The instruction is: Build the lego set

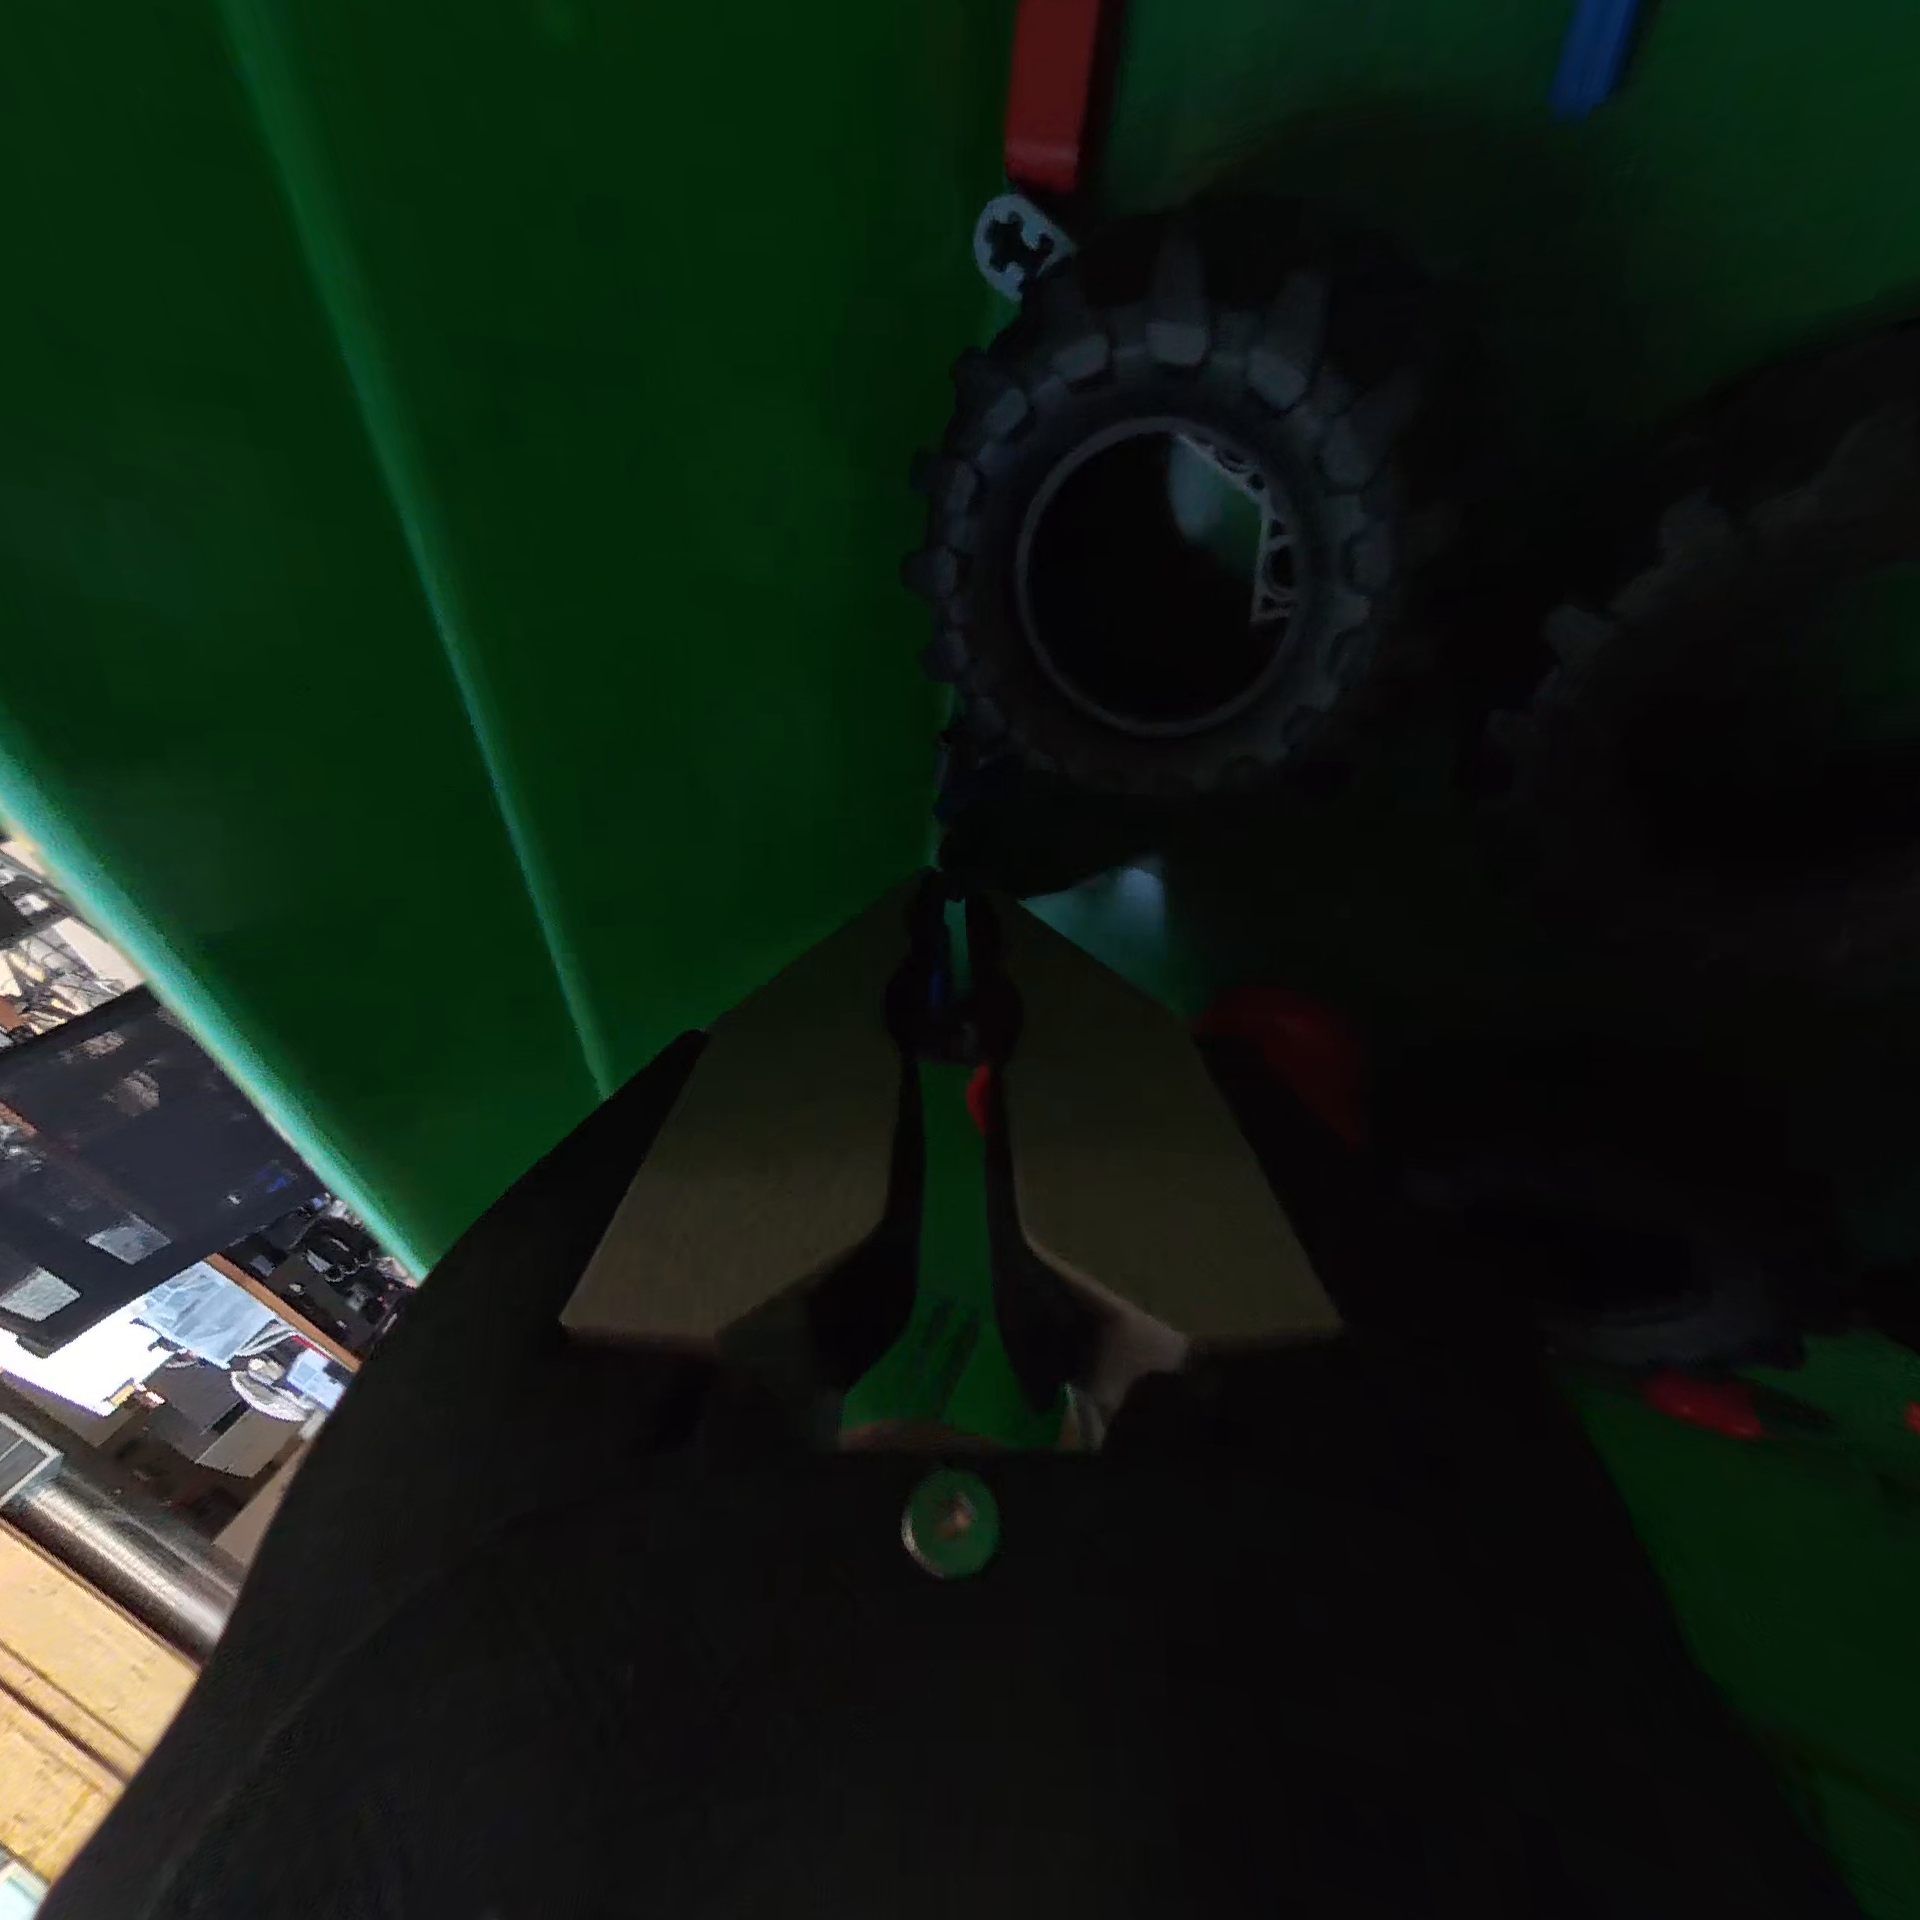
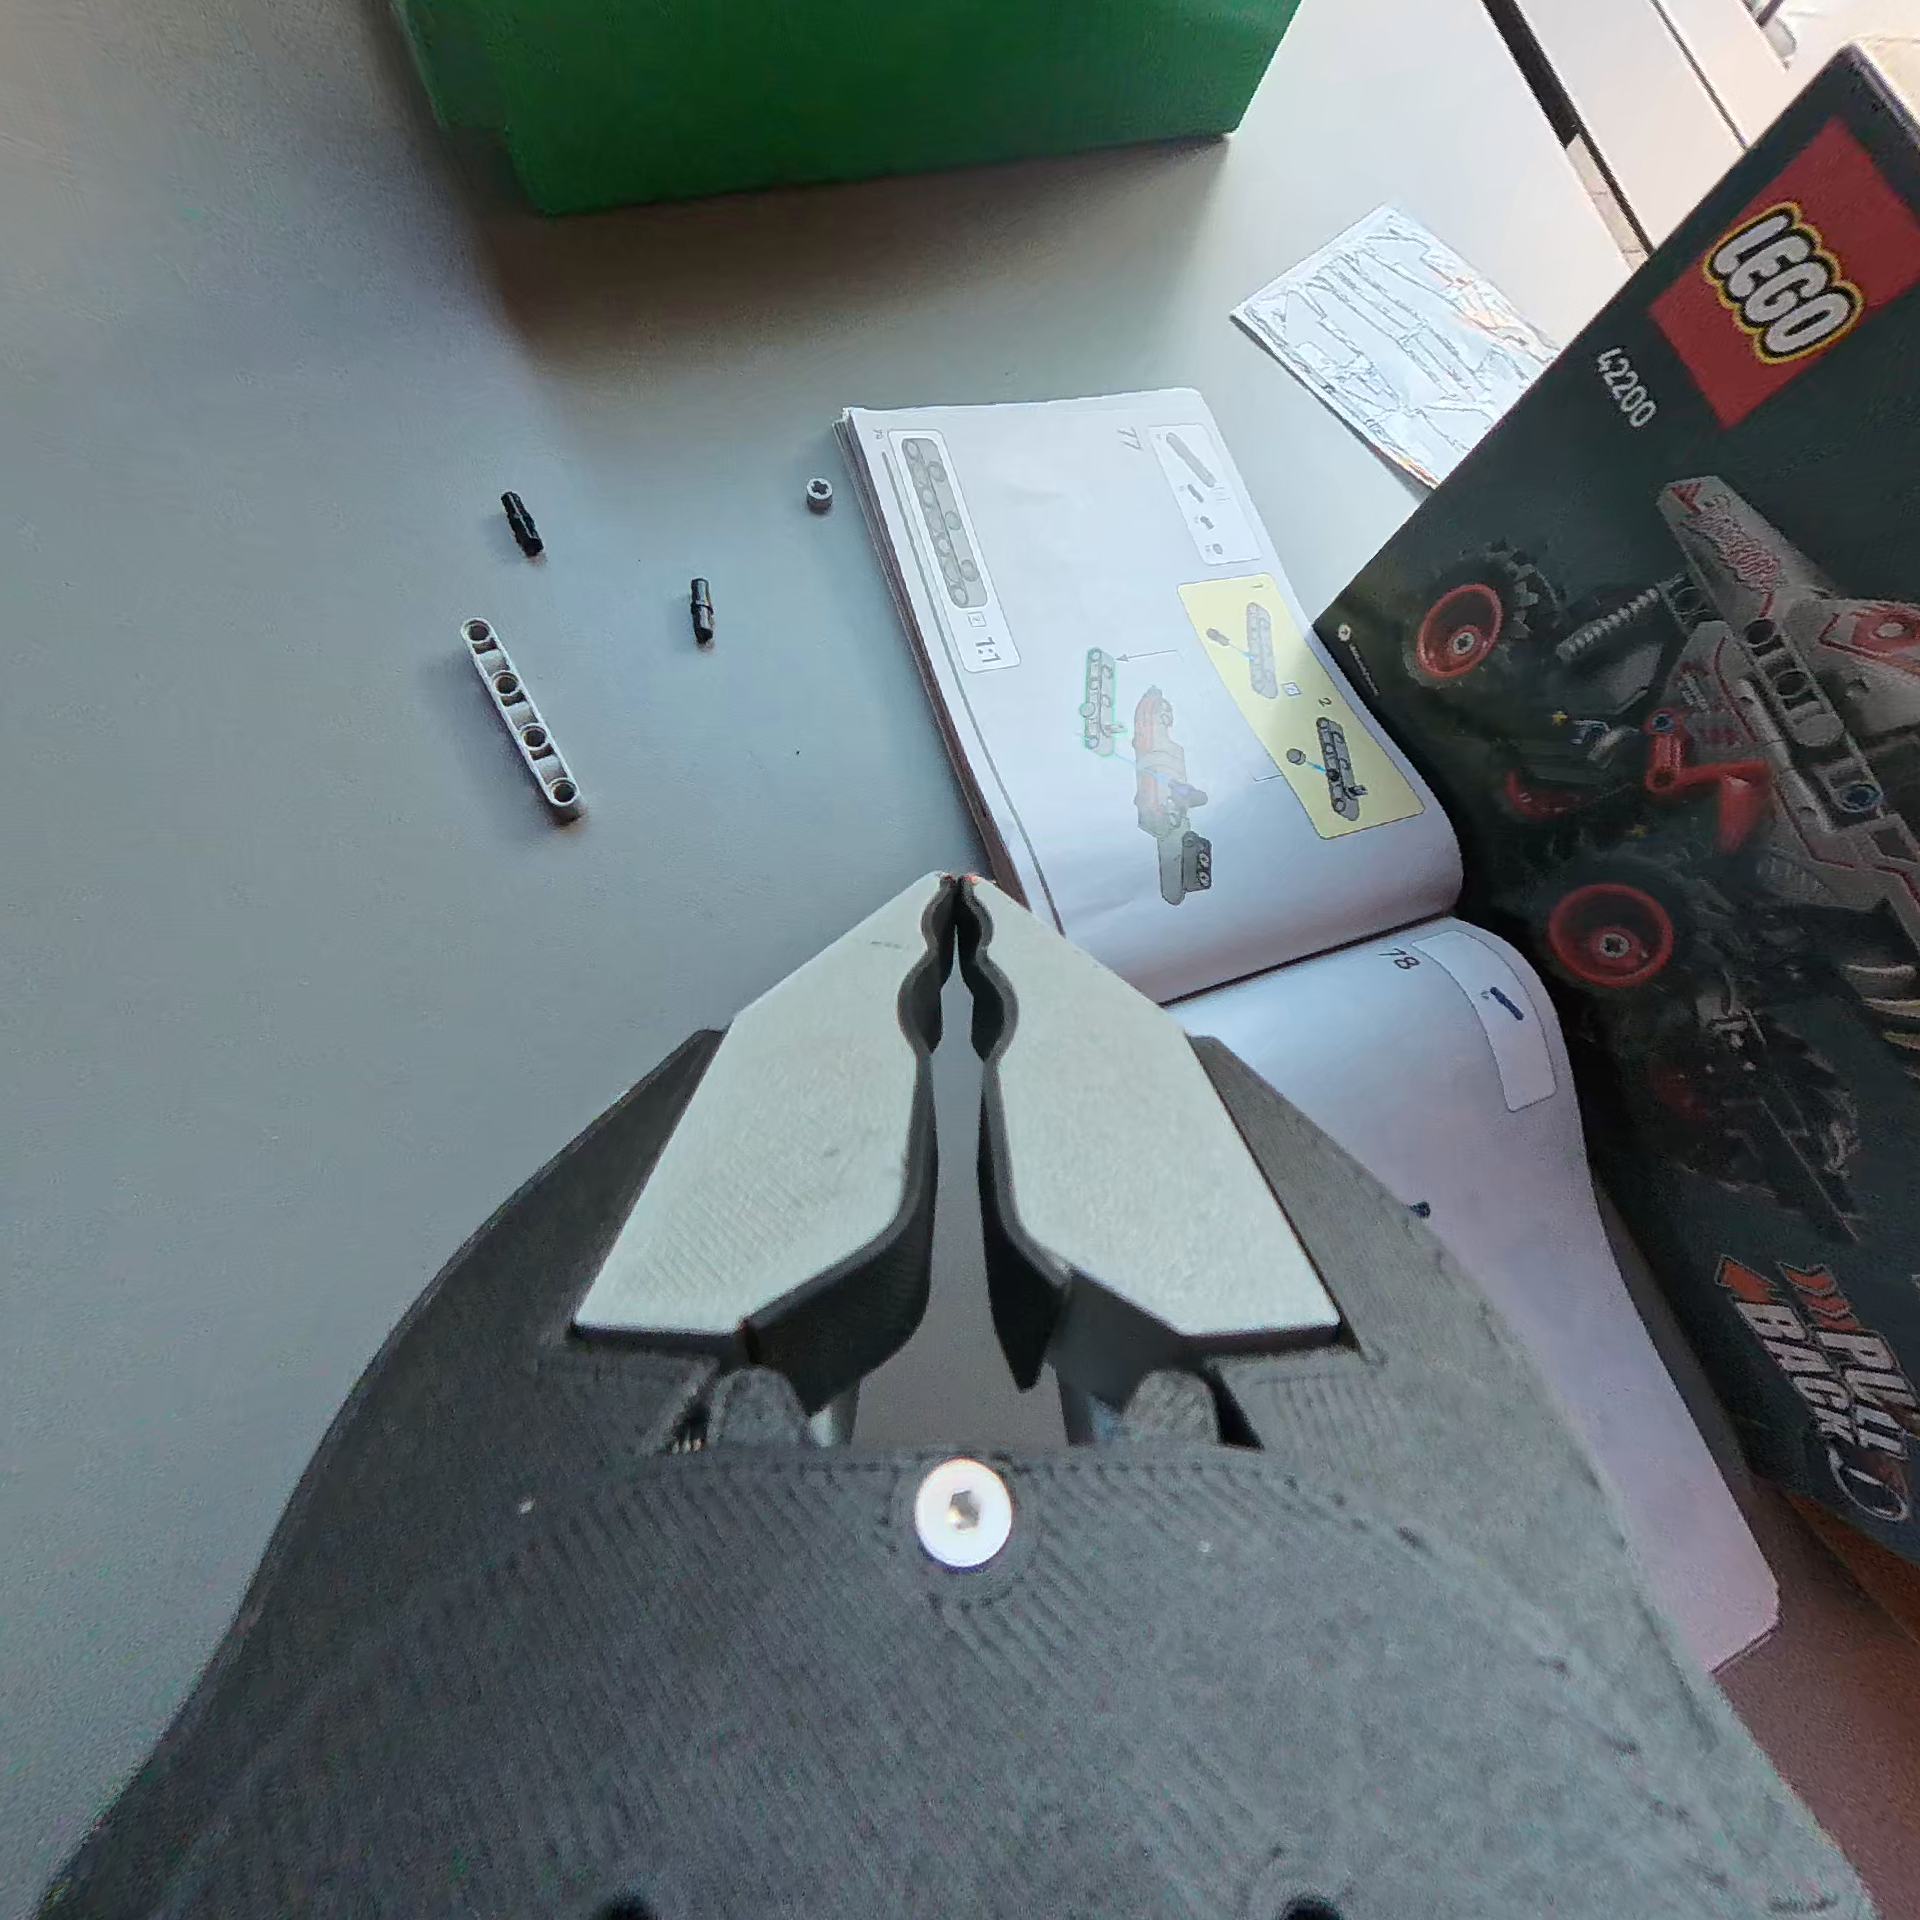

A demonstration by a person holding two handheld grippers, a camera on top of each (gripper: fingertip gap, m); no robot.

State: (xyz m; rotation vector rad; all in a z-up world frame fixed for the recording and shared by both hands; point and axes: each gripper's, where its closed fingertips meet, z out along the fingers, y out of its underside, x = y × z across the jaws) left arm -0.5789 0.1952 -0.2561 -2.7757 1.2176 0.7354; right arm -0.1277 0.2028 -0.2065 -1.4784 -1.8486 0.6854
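Note:
My left gripper (image 1: pixel 951 914) is deep inside a dim green bin (image 1: pixel 520 520). Its fingers are closed on a small dark pin (image 1: pixel 951 1013) with a blue streak on it. Just beyond the tips lies a black knobbly tyre (image 1: pixel 1153 561). A grey cross-hole piece (image 1: pixel 1018 244) and a red piece (image 1: pixel 1049 94) lie farther in. My right gripper (image 2: pixel 956 883) is shut and empty, above the grey table. On the table to its far left lie a grey beam (image 2: pixel 520 717), two black pins (image 2: pixel 522 520) (image 2: pixel 701 610) and a grey bush (image 2: pixel 821 494).
An open instruction booklet (image 2: pixel 1143 675) lies right of the right gripper's tips, with the set's box (image 2: pixel 1714 727) and a sticker sheet (image 2: pixel 1392 332) beyond it. The green bin (image 2: pixel 852 94) stands at the table's far side. A second tyre (image 1: pixel 1714 675) and a blue piece (image 1: pixel 1590 52) lie in the bin. About 45 cm separates my left fingertips from my right. The red piece (image 1: pixel 1049 94) lies around 10 cm away from my left fingertips. My right gripper is the nearer one to the grey bush (image 2: pixel 821 494): about 15 cm, against 30 cm.

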